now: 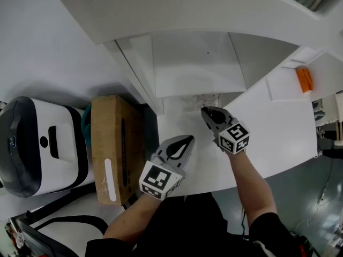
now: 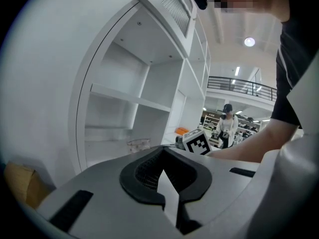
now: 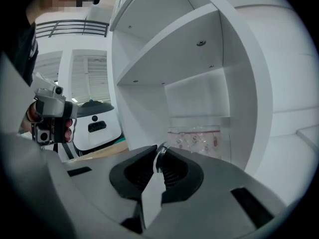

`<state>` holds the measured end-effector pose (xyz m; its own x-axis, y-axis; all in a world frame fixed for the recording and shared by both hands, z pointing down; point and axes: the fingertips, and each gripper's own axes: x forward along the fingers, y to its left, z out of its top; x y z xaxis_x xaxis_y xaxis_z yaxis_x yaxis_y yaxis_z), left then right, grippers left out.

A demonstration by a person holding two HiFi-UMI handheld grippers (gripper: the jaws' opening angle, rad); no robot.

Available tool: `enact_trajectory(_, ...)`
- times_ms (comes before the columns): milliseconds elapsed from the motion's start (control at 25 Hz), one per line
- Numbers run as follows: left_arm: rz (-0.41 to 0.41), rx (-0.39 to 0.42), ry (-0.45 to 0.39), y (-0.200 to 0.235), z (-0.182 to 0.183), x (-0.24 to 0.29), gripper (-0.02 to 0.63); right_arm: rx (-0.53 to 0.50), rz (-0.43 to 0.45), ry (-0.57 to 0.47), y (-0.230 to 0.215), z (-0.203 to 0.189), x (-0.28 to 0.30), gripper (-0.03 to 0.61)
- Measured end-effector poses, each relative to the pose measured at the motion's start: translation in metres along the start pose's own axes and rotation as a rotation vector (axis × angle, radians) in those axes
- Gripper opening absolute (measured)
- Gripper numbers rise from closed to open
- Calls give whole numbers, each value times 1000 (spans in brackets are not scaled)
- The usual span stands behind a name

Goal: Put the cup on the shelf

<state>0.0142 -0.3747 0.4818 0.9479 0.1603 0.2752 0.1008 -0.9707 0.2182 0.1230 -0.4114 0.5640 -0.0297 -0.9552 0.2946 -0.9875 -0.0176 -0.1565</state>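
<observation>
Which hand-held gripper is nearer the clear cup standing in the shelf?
Right. The right hand-held gripper has its tips just short of the clear cup, pointing at it. The left hand-held gripper is farther back and to the cup's left.

cup (image 3: pixel 195 139): one
shelf unit (image 1: pixel 198 63): one
grippers: two, left gripper (image 1: pixel 187 141) and right gripper (image 1: pixel 206 111)
cardboard box (image 1: pixel 115 143): one
white machine (image 1: pixel 37 143): one
orange item (image 1: pixel 304 79): one
table (image 1: pixel 278 127): one
person in the background (image 2: pixel 227 126): one
</observation>
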Motion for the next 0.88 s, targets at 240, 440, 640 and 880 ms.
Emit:
enact_trajectory(240,-2,-12,8,-1,0,5,11,38,21,-2,-8,-1,8,26)
enact_trajectory(440,-5,-31,12,-5,-5,8,11,100,43,30,-6,-14,14,26)
enact_trajectory(640,-6,-35,9,-7,-3,11,11,164,19,68,-9,-27,14,26)
enact_trajectory(880,-2,-47,6,-8,0,14,11,288,17,71,-13,-29,7,28)
